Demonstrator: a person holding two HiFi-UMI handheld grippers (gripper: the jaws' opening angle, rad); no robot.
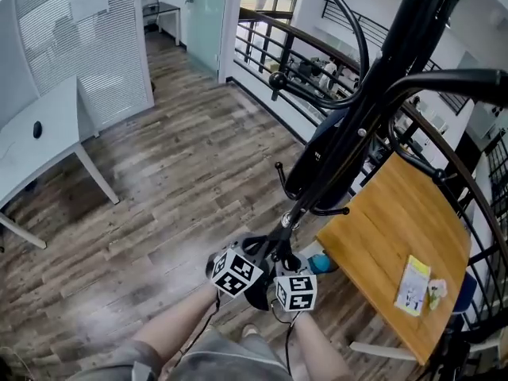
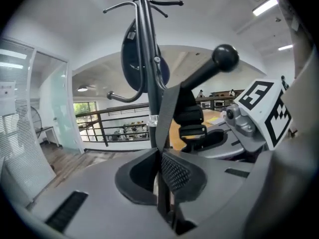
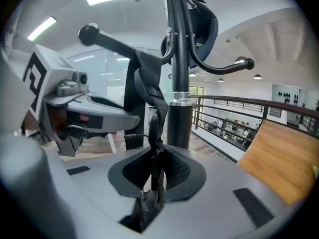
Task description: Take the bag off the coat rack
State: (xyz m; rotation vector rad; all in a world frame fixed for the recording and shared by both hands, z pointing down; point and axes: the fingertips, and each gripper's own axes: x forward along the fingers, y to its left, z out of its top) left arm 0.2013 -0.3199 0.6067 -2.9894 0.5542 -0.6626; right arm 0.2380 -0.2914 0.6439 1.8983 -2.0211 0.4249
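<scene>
A dark bag [image 1: 319, 154] hangs high on the black coat rack [image 1: 373, 94], against its pole. Its dark strap runs down to my two grippers near the rack's foot. In the left gripper view the bag [image 2: 130, 59] hangs on the pole [image 2: 145, 54], and the flat strap [image 2: 167, 114] passes between the jaws of my left gripper [image 2: 160, 172], which is shut on it. My right gripper [image 3: 155, 177] is shut on the same strap [image 3: 158, 106] just beside the pole [image 3: 179, 78], with the bag [image 3: 202, 26] overhead. In the head view the left gripper [image 1: 236, 271] and right gripper [image 1: 295, 290] sit side by side.
A wooden table [image 1: 397, 228] with a yellow packet [image 1: 413, 284] stands right of the rack. A white desk [image 1: 40, 145] is at the left. A black railing [image 1: 262, 42] runs behind the rack. Curved rack hooks [image 1: 349, 22] reach out overhead. The floor is wood planks.
</scene>
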